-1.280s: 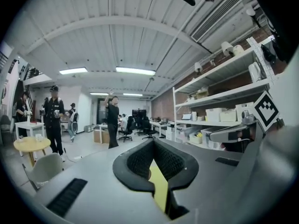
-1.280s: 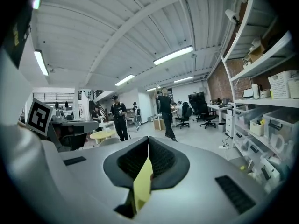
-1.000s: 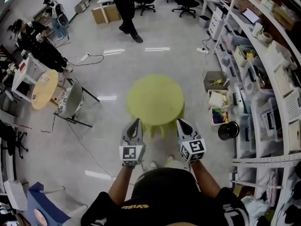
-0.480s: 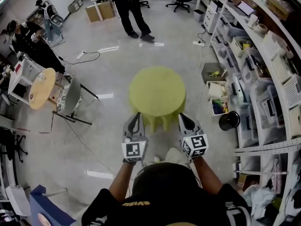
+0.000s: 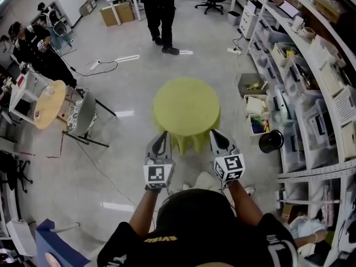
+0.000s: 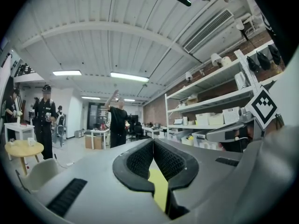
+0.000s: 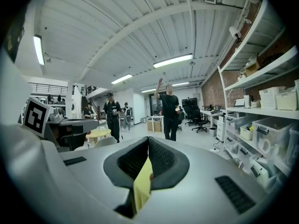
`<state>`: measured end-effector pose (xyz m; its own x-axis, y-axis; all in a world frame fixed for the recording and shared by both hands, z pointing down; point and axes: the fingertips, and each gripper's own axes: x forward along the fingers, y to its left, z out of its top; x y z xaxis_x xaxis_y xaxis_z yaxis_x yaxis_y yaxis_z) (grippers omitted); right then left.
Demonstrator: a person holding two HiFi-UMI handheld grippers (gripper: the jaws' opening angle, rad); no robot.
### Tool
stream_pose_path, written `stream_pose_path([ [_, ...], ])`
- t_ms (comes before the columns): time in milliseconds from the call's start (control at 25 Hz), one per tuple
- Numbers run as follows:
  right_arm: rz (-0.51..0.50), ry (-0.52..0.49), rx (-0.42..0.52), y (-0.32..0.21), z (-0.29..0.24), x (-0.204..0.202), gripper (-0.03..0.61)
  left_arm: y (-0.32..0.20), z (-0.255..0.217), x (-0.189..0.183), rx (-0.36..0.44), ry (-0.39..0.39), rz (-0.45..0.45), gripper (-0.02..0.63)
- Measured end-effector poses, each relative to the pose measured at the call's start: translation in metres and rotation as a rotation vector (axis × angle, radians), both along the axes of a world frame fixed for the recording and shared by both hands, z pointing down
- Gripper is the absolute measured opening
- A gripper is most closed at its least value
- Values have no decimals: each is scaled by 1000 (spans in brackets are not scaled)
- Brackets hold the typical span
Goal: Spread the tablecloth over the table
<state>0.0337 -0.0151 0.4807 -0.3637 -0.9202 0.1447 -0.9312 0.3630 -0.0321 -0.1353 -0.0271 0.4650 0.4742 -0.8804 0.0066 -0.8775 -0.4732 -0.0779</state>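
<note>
From the head view I see the yellow-green tablecloth (image 5: 186, 107) lying over the round worktop in the middle of the floor, covering its top completely, with the near hem hanging in folds. My left claw (image 5: 162, 134) and right claw (image 5: 214, 133) sit side by side at that near hem, one at each end of the folds, both pointing away from me towards the worktop. In the left gripper view the jaws are pressed together at the tips with a strip of yellow cloth caught between them. The right gripper view shows the same: jaws together, clamped on a yellow fold. Beyond the worktop a person in black (image 5: 160, 10) stands on the grey floor. White shelving (image 5: 311, 65) runs down the right side, with a black bin (image 5: 270, 155) at its foot
</note>
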Motion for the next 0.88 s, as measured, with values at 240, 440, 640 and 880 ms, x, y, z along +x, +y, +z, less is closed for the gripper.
stream_pose_path([
  [240,-14,12,-15,-1,4,-7,5,4,1,1,-23,-1,9,18],
  [440,-16,17,-17,-4,6,-13,6,4,4,-2,-34,5,12,18],
  [640,-23,25,-26,-6,10,-18,6,1,9,-8,-47,5,10,18],
  [880,-29,36,-42,-4,16,-24,6,5,17,-13,-68,12,12,18],
])
